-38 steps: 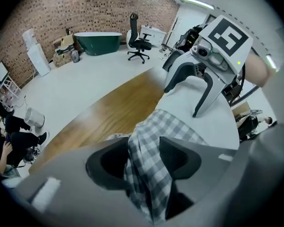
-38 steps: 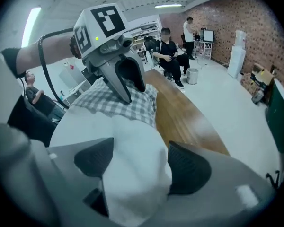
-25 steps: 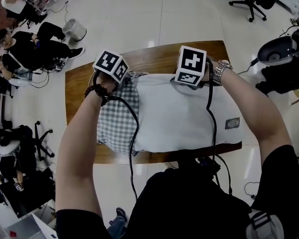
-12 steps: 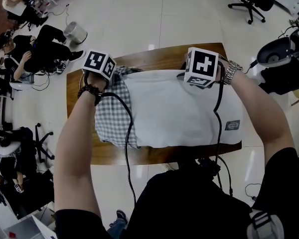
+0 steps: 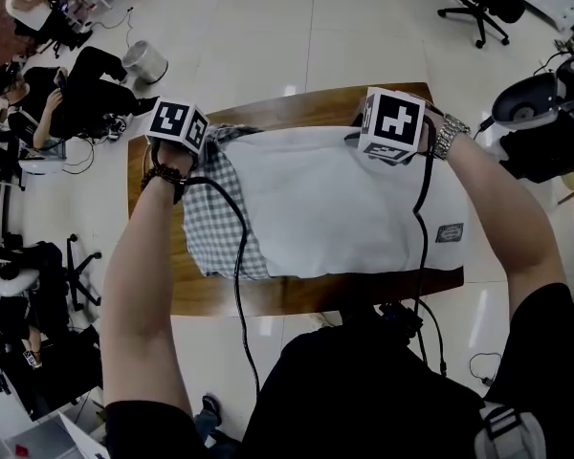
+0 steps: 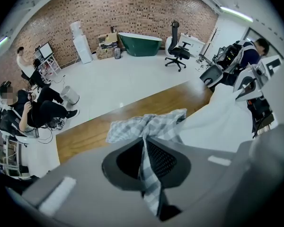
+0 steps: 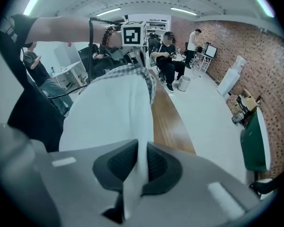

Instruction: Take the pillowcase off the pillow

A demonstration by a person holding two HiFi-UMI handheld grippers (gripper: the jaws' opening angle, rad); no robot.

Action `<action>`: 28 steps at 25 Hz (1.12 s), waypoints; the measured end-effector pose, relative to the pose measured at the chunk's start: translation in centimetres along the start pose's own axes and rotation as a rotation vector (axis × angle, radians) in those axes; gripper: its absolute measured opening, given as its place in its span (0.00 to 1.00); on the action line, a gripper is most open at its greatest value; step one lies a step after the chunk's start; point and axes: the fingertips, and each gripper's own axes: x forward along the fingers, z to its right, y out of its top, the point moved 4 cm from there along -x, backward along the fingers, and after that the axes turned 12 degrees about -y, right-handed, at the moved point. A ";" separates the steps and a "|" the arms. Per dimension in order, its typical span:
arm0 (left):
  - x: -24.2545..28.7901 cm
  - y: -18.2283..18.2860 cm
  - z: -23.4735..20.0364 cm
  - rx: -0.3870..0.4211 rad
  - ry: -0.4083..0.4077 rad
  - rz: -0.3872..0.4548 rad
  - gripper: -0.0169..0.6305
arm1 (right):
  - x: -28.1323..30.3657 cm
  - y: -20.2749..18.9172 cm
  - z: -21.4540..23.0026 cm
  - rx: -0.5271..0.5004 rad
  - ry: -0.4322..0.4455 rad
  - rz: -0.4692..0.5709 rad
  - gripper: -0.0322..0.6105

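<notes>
The head view looks steeply down on the table (image 5: 287, 108). Each gripper view looks closely along its own jaws, facing the other across the pillow (image 5: 335, 208), which all views share.

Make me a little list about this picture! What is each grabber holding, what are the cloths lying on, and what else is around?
left gripper: shut, pinching a bunch of the checked cloth
right gripper: shut, pinching a fold of the white cloth
cloths: side by side, checked at the left, white at the right
underneath: wooden table
small detail: label near the white cloth's right end
around: seated person on the left, office chair at the top right
</notes>
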 end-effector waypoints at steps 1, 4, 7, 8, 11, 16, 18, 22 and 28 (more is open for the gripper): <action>-0.1 -0.2 -0.2 -0.004 0.005 0.003 0.06 | -0.1 0.0 0.0 0.001 -0.004 0.001 0.08; -0.5 -0.8 -0.8 -0.012 0.019 0.006 0.06 | -0.1 0.0 0.0 0.008 -0.016 0.005 0.08; -0.8 -1.2 -1.3 -0.013 0.036 0.003 0.06 | -0.3 0.0 0.0 0.019 -0.024 0.007 0.08; -1.0 -1.3 -1.4 -0.014 0.042 0.002 0.06 | -0.3 0.0 0.1 0.019 -0.027 0.007 0.08; -1.2 -1.6 -1.7 -0.020 0.053 0.005 0.06 | -0.4 -0.1 0.2 0.016 -0.038 0.004 0.08; -1.9 -2.5 -2.5 -0.023 0.072 0.004 0.06 | -0.4 0.2 -0.1 0.023 -0.047 -0.001 0.08; -2.3 -2.8 -2.6 -0.029 0.083 0.001 0.06 | -0.6 0.2 -0.1 0.026 -0.051 -0.002 0.08; -2.9 -3.5 -3.0 -0.036 0.110 -0.002 0.06 | -0.8 0.0 -0.3 0.029 -0.064 -0.005 0.09; -3.4 -3.7 -3.5 -0.021 0.135 0.015 0.06 | -0.4 0.1 -0.3 0.029 -0.091 -0.011 0.10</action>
